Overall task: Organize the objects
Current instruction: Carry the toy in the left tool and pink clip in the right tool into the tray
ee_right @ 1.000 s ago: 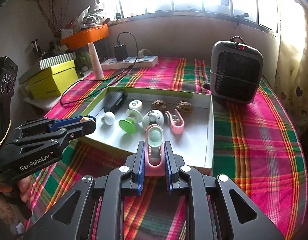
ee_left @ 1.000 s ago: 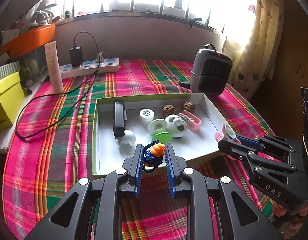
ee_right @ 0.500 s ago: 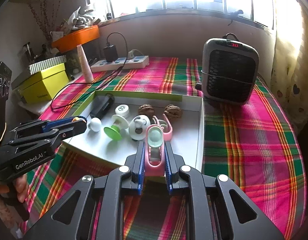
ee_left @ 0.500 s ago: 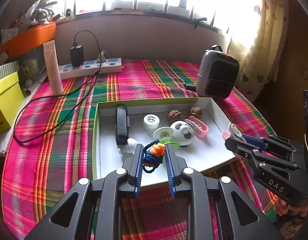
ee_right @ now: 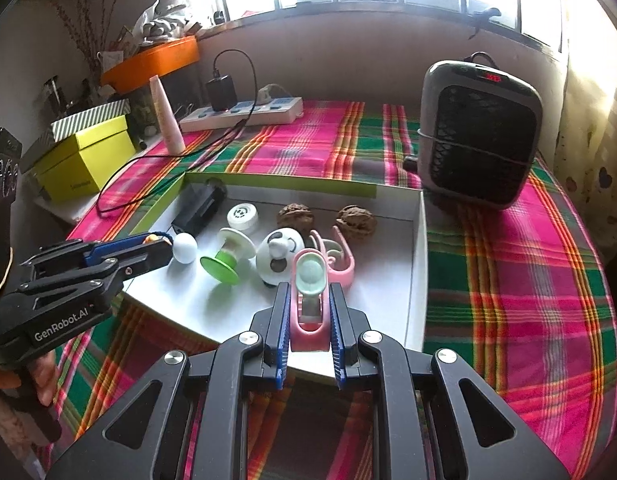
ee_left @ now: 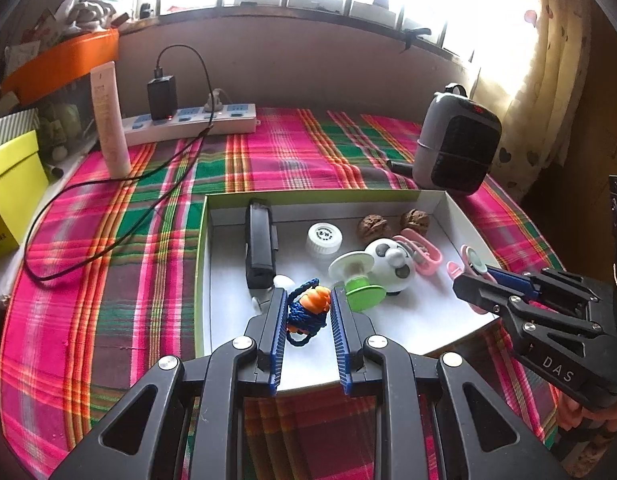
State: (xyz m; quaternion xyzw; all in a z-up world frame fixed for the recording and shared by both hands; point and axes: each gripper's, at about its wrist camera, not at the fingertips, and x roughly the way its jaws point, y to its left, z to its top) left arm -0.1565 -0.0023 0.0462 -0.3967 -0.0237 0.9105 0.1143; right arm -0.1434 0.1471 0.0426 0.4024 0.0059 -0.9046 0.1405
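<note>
Yellow box (ee_left: pixel 10 196): at the far left edge of the table, off the plaid cloth.
Power strip (ee_left: pixel 188 124): white, along the back wall, with a black charger plugged in and its cable looping over the plaid tablecloth (ee_left: pixel 108 280).
Your left gripper (ee_left: pixel 308 312): its blue-padded fingers pinch a blue cord charm with an orange piece (ee_left: pixel 308 310), held above the near left part of the tray. From the right wrist camera this gripper (ee_right: pixel 164 248) reaches in from the left, over the tray's left edge.
Tray (ee_left: pixel 202 264): a shallow white box with green outer walls, lying on the cloth in front of you.
Inside the tray, left to right: a black rectangular device (ee_left: pixel 260 248), a small white ball (ee_right: pixel 185 248), a white round cap (ee_left: pixel 324 238), a green and white spool (ee_left: pixel 356 280) lying tilted, a white panda-faced toy (ee_left: pixel 390 264), two walnuts (ee_left: pixel 373 229) side by side near the back wall, and a pink clip (ee_left: pixel 424 254) touching the panda toy.
Your right gripper (ee_right: pixel 308 320): its fingers are pressed onto a pink clip with a pale green pad (ee_right: pixel 310 300), held over the tray's near edge. From the left wrist camera the gripper (ee_left: pixel 474 280) hangs over the tray's right wall.
Heater (ee_right: pixel 478 136): grey with a dark grille, upright on the cloth just beyond the tray's far right corner.
</note>
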